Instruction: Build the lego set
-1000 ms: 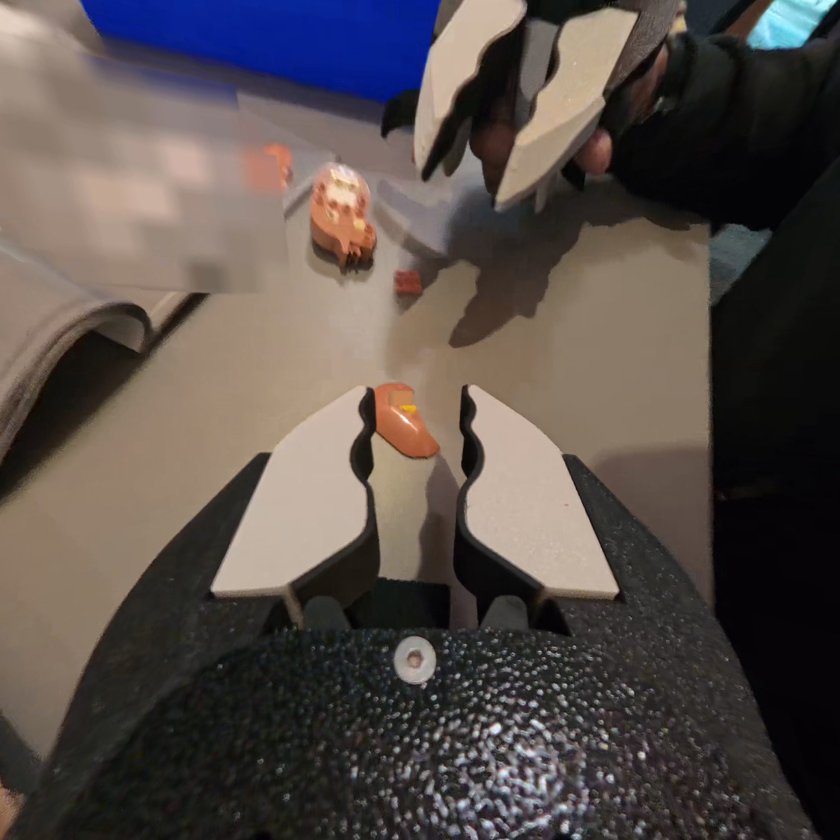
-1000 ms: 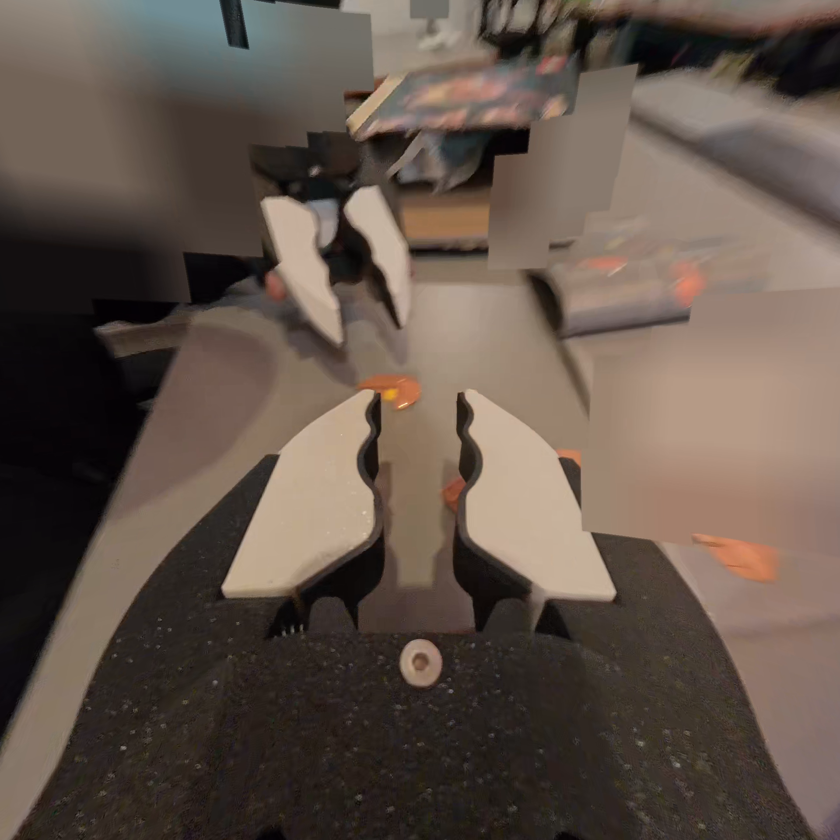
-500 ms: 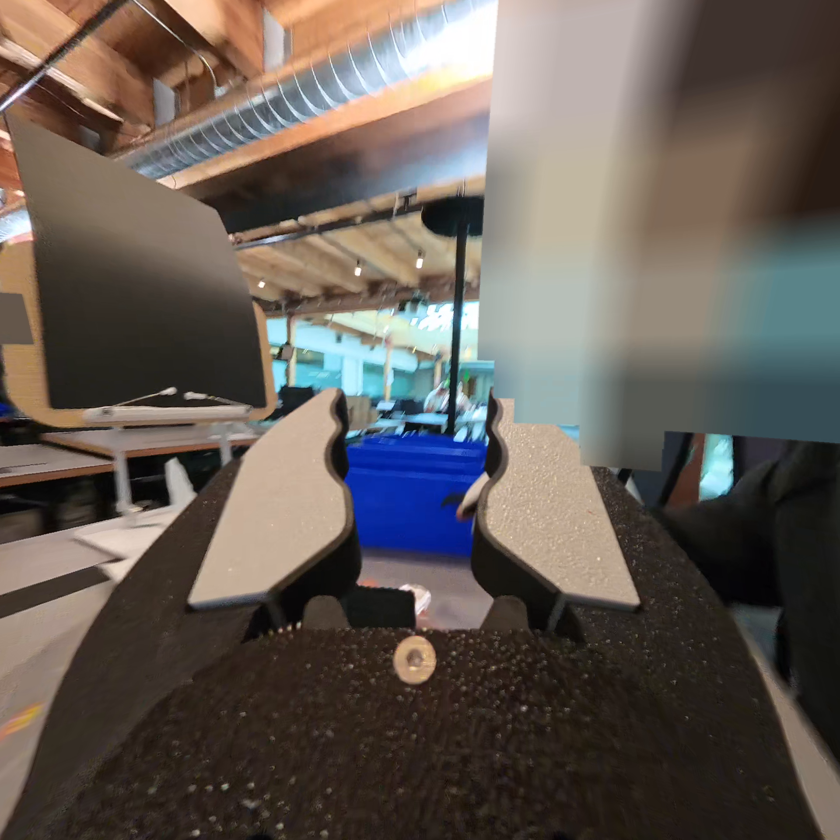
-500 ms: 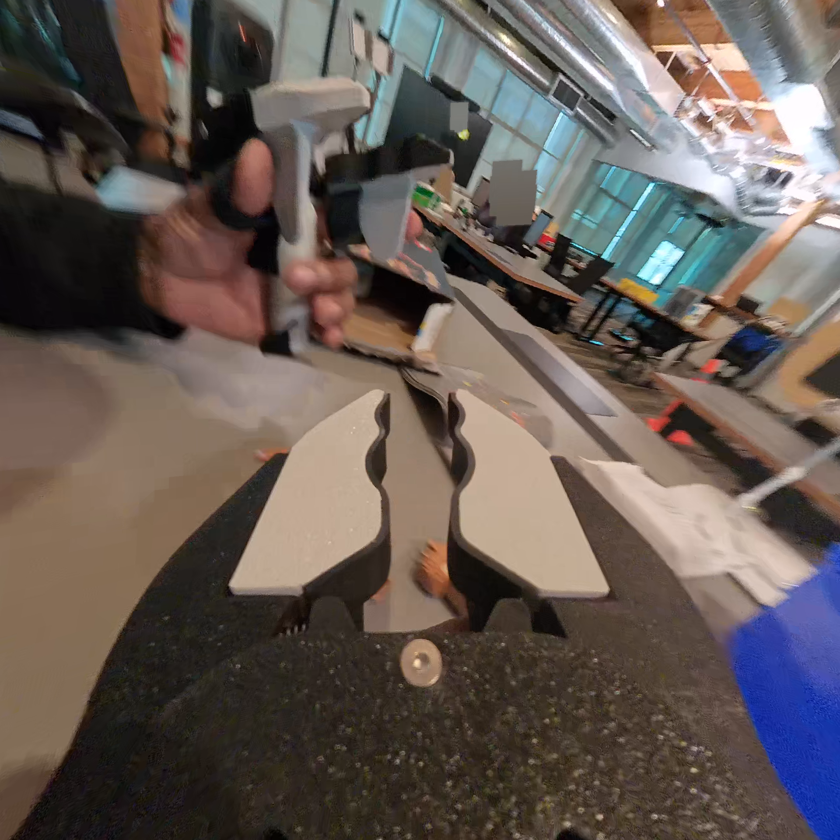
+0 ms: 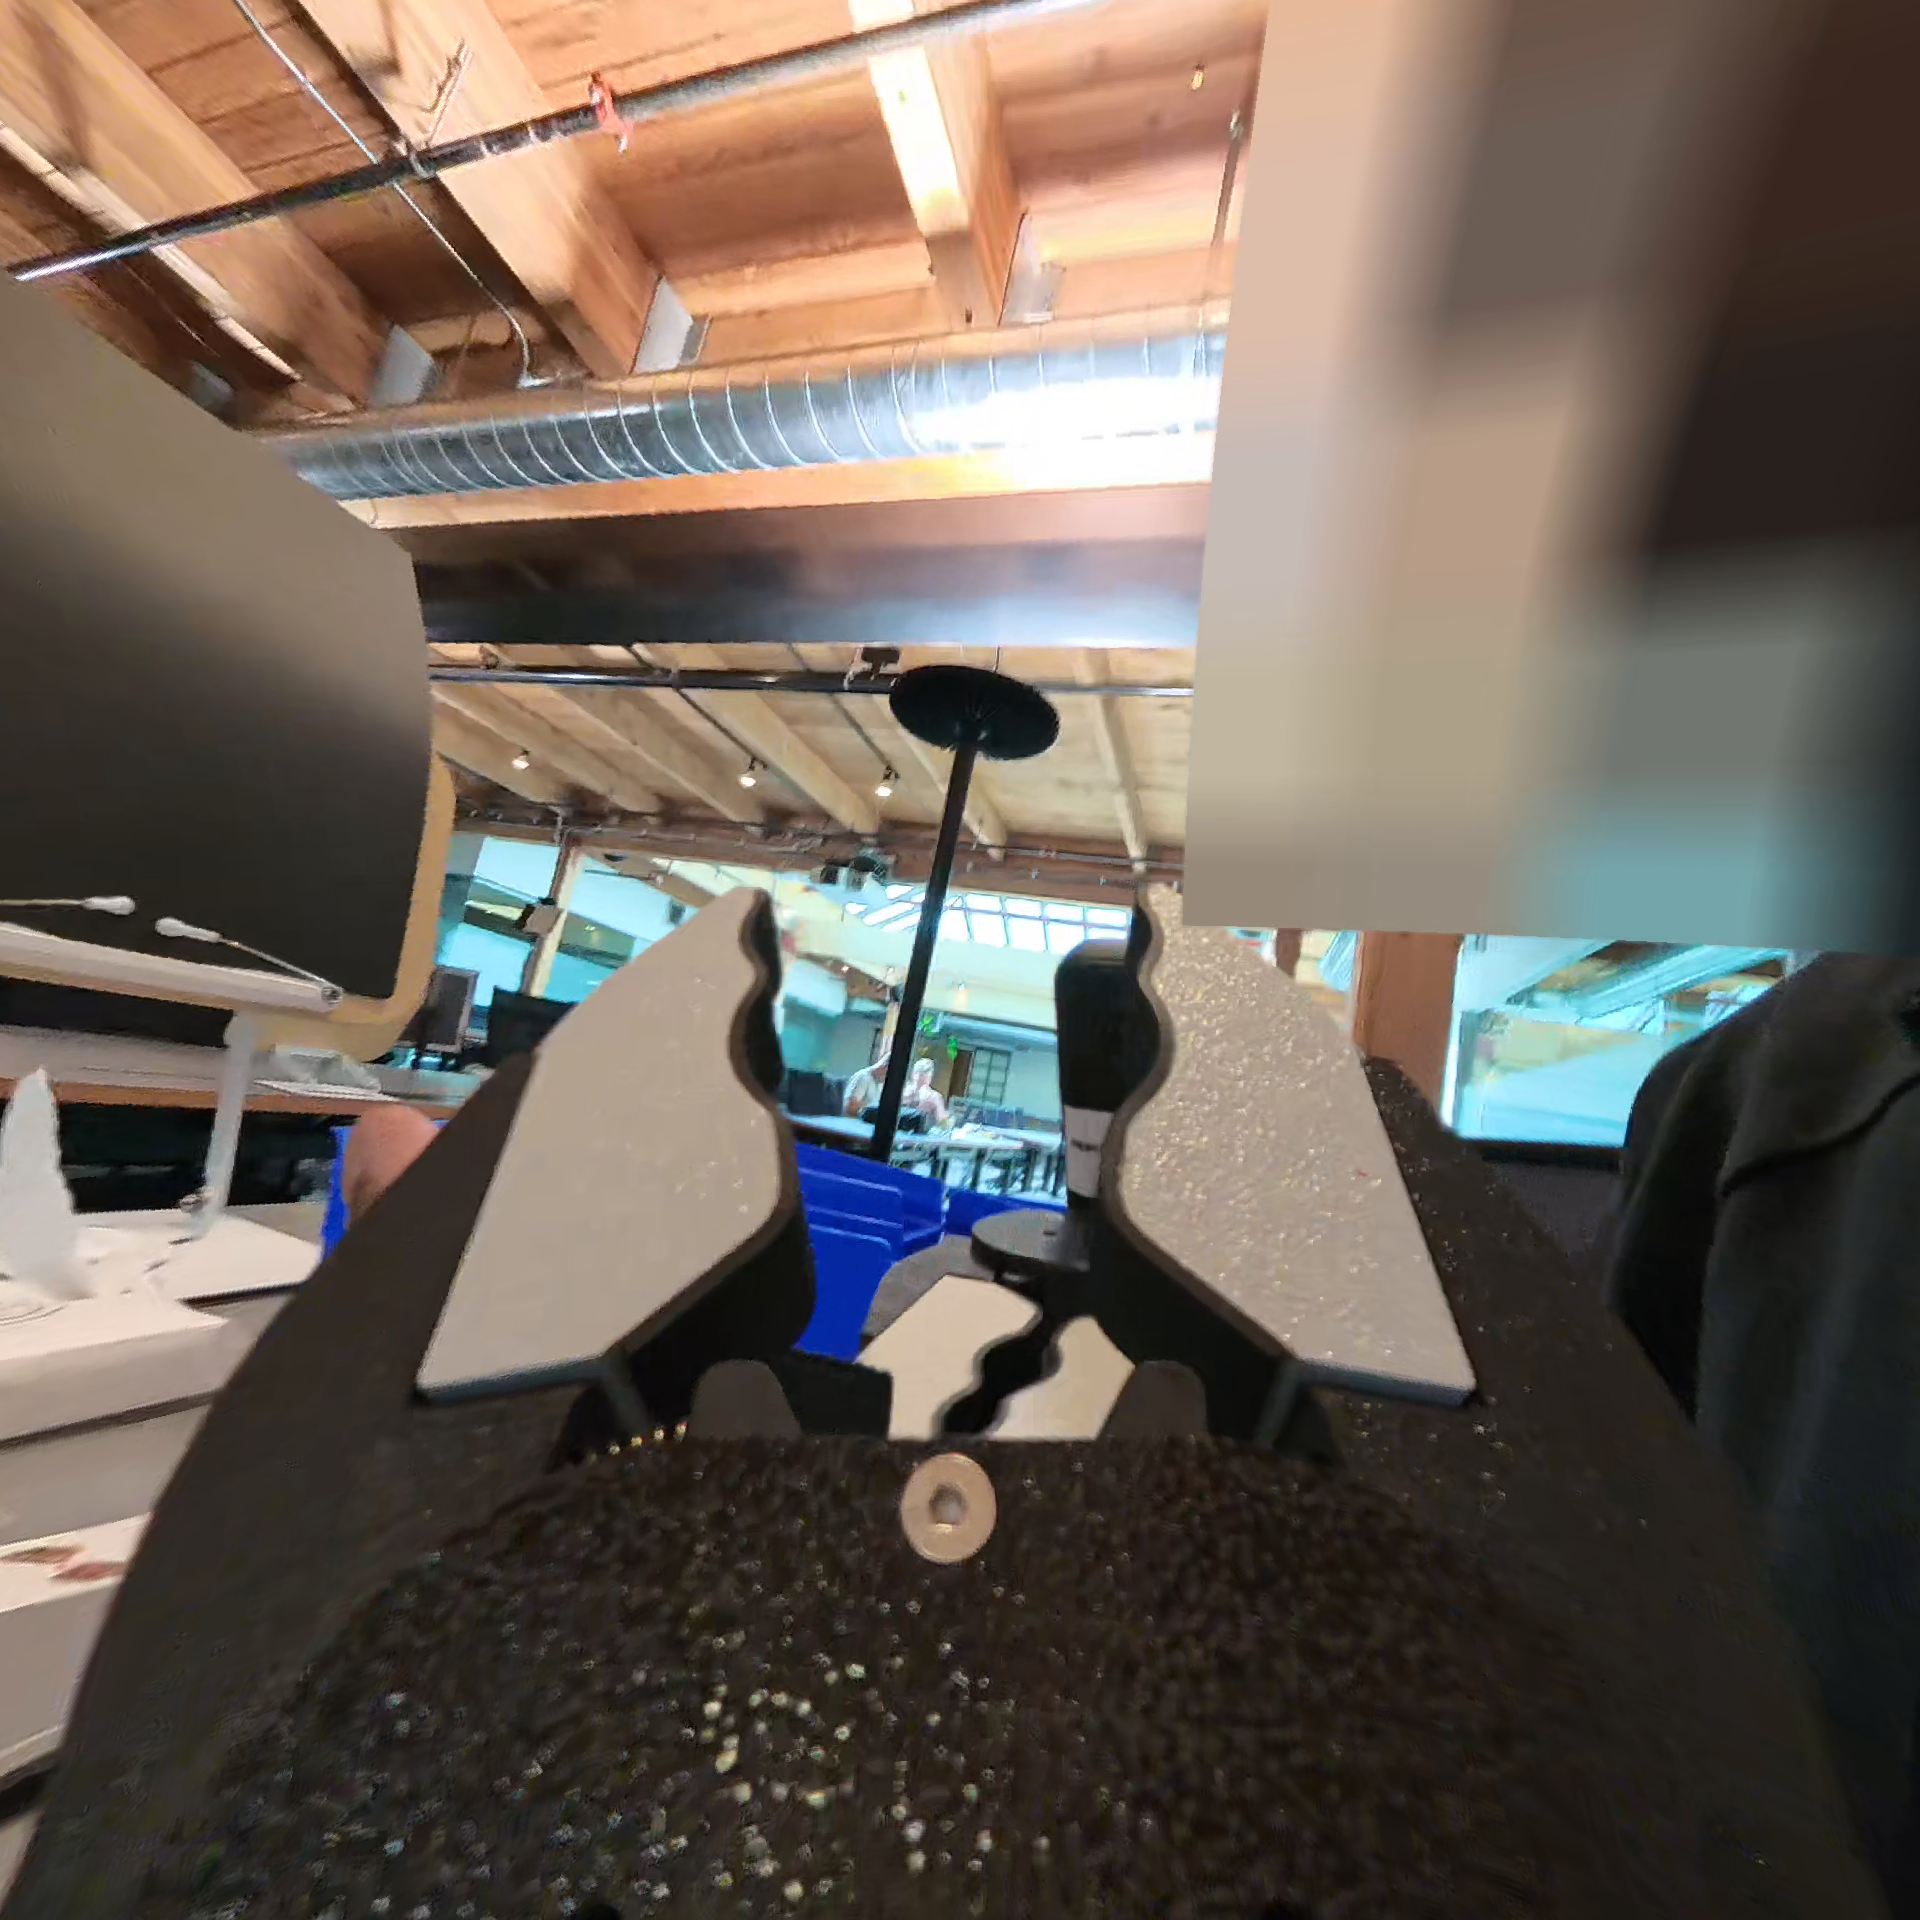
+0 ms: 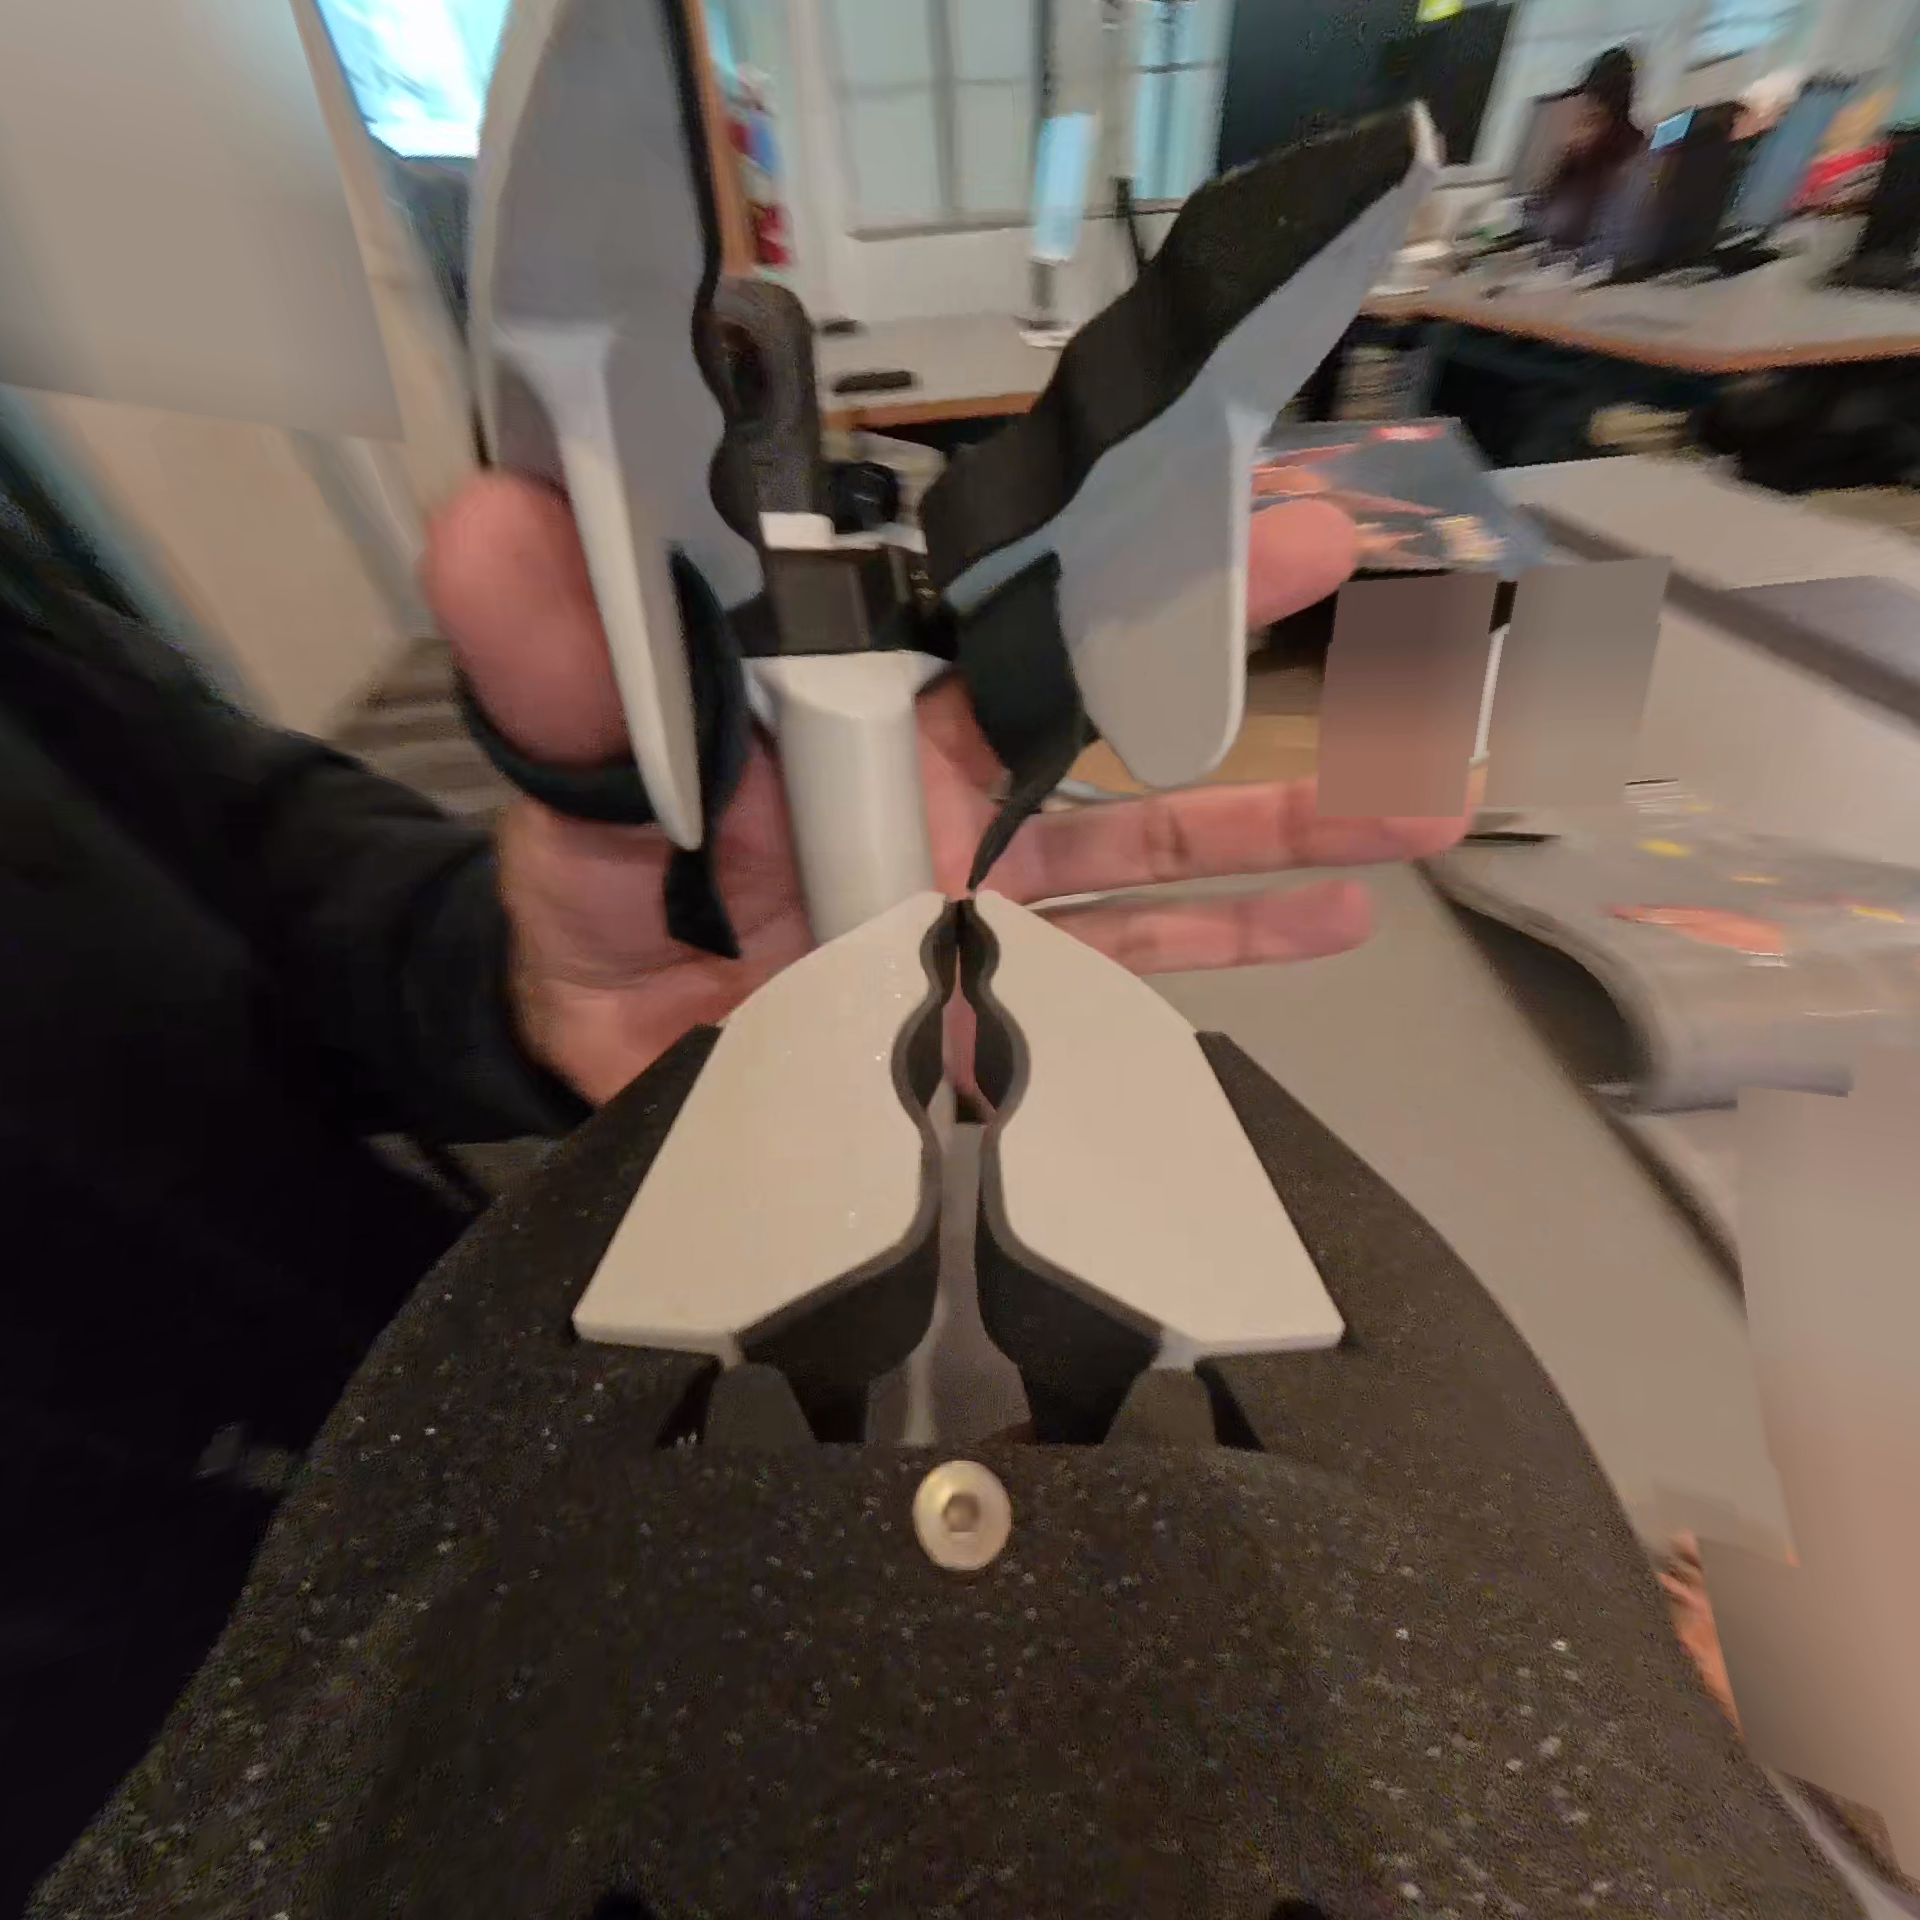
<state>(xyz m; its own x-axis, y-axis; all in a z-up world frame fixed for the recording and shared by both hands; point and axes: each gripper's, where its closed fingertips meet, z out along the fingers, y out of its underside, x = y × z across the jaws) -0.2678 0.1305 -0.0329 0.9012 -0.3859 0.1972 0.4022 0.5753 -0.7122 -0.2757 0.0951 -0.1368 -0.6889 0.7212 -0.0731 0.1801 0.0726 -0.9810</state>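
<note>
No lego piece shows clearly in either view. My left gripper [image 5: 951,935] is open and empty. It is lifted off the table and points up at the ceiling. In the right wrist view it [image 6: 997,94] stands upright in a person's hand [image 6: 582,914], its fingers spread wide with nothing between them. My right gripper [image 6: 961,909] is shut with its pads together and nothing between them. It points at the hand just below the left gripper. It also shows low in the left wrist view [image 5: 997,1361], shut.
The grey table [image 6: 1351,1039] lies below and to the right. An open booklet [image 6: 1714,935] and a colourful box [image 6: 1382,499] sit on it. Blue bins [image 5: 862,1226] stand beyond the table. A dark sleeve [image 6: 208,935] fills the left. About 10 centimeters separates my left fingertips from my right.
Both grippers rose from the table. The left tilted up and opened wider; the brown piece that lay between its fingers is out of view. The right shut on air.
</note>
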